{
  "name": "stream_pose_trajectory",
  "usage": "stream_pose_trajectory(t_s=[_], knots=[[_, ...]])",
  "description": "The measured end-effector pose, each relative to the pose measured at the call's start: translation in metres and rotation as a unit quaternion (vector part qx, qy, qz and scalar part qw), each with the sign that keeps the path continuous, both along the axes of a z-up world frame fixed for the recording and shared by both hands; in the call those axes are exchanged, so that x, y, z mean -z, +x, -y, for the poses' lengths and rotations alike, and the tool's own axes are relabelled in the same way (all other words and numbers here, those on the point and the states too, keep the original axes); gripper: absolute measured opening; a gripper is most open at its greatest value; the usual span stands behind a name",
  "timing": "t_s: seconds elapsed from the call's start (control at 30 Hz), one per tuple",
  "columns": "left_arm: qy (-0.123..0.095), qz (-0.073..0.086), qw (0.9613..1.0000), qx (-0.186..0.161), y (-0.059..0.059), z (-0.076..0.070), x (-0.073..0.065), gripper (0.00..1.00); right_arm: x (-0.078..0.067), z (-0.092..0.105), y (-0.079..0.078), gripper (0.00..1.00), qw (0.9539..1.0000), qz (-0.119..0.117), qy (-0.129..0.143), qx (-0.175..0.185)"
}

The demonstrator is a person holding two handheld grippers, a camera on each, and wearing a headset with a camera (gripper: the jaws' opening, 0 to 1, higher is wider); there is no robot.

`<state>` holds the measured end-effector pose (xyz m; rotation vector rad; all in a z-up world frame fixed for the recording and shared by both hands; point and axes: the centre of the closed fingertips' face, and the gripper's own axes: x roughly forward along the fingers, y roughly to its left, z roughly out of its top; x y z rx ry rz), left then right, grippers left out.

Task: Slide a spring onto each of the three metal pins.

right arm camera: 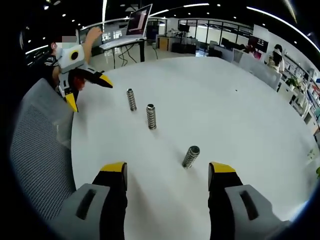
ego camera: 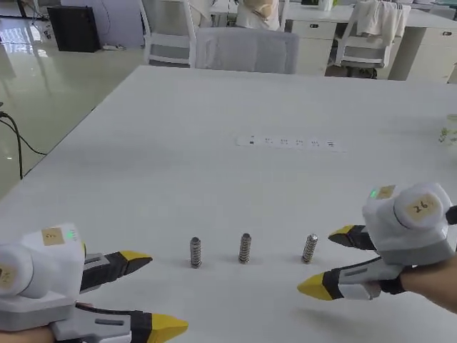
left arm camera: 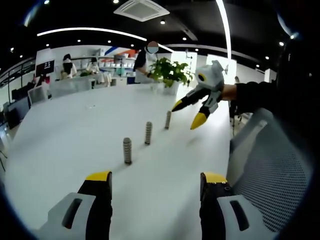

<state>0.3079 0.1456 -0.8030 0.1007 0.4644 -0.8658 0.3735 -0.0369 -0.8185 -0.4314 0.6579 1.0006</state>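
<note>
Three metal pins stand in a row on the white table, each with a spring around it: the left pin, the middle pin and the right pin, which leans a little. My left gripper is open at the lower left, a short way from the left pin. My right gripper is open just right of the right pin. Nothing sits between either pair of jaws. In the left gripper view the right gripper hangs beyond the far pin.
A small strip of printed marks lies mid-table. Grey and white chairs stand behind the far edge, with more desks beyond. A mesh chair back is close to the table's near edge.
</note>
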Motion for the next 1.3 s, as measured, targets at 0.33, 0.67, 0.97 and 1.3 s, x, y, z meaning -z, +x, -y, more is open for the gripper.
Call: stream_pose_trajectory(t_s=[0.33,0.67,0.97,1.3], knots=[[-0.008,-0.003,0.9999,-0.007,0.002,-0.001,0.003,0.69,-0.003,0.001,-0.009,0.67,0.9984,0.016,0.054,-0.003],[-0.015,-0.008,0.9997,-0.02,0.0,-0.005,0.008,0.71,0.006,0.002,-0.015,0.74,0.9949,0.033,0.095,-0.003],[-0.018,-0.011,0.9992,-0.033,0.001,-0.01,0.013,0.74,0.007,-0.001,-0.02,0.78,0.9933,0.031,0.111,0.008],[-0.022,-0.011,0.999,-0.036,0.0,-0.007,0.012,0.77,0.004,0.0,-0.018,0.81,0.9924,0.035,0.117,0.017]])
